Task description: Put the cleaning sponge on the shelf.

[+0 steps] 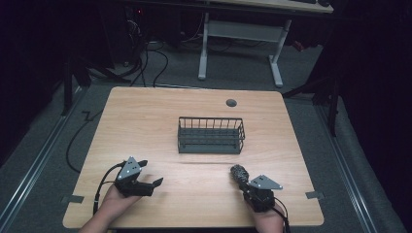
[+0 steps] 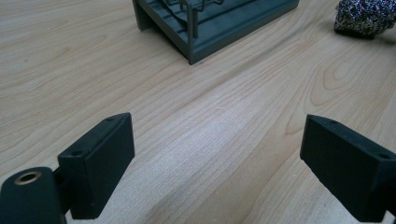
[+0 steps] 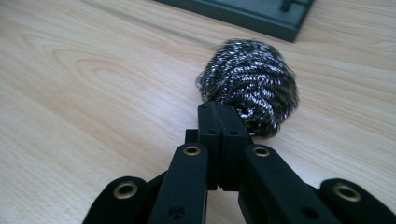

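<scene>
A wooden table has a dark wire basket sitting near its middle. The basket has thin bars on its sides and a flat grey base.

The left gripper is at the near left part of the table, held in the person's left hand. Its two black jaws are wide apart, and nothing is between them, just bare wood.

The right gripper is at the near right part of the table. Its jaws are pressed tight together. Their tips are right up against a round, shiny metal scrub ball. They may be pinching a bit of its edge, but that is hard to tell from here.

The scrub ball lies on the table, in front of the basket and a little to the right of it, not inside it.
</scene>
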